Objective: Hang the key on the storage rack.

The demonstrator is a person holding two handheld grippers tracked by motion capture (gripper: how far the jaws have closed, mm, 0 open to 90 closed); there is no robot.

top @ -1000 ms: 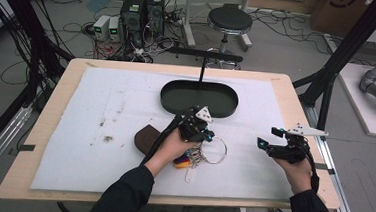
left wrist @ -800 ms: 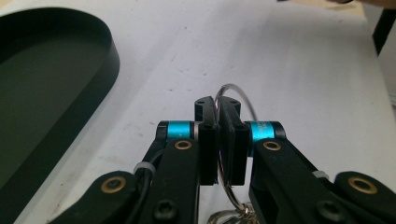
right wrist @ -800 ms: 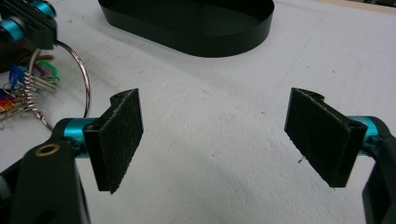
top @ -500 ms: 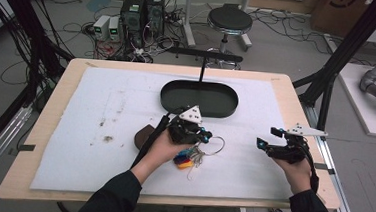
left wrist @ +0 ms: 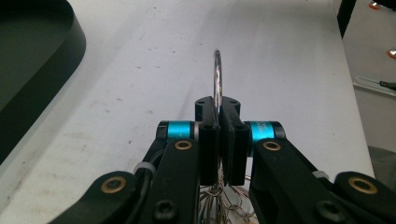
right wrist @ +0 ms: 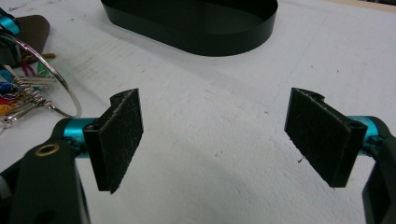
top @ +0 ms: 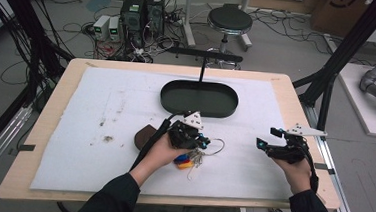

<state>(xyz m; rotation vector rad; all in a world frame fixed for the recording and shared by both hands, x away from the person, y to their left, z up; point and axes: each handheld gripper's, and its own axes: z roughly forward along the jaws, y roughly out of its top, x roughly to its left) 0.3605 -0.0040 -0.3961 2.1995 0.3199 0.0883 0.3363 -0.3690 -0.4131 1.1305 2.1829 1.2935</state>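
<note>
Key ring (left wrist: 217,79), a large wire loop with keys and coloured tags hung on it, is clamped between the closed jaws of the left hand-held gripper (top: 197,139), just in front of the black oval tray (top: 199,98) near the middle of the white-covered table (top: 101,95); the keys (top: 192,159) are seen hanging below the hand, beside a brown leather pouch (top: 144,135). Nothing is held by the right hand-held gripper (right wrist: 212,140), whose padded jaws are spread wide above bare white cover, well apart from the ring.
</note>
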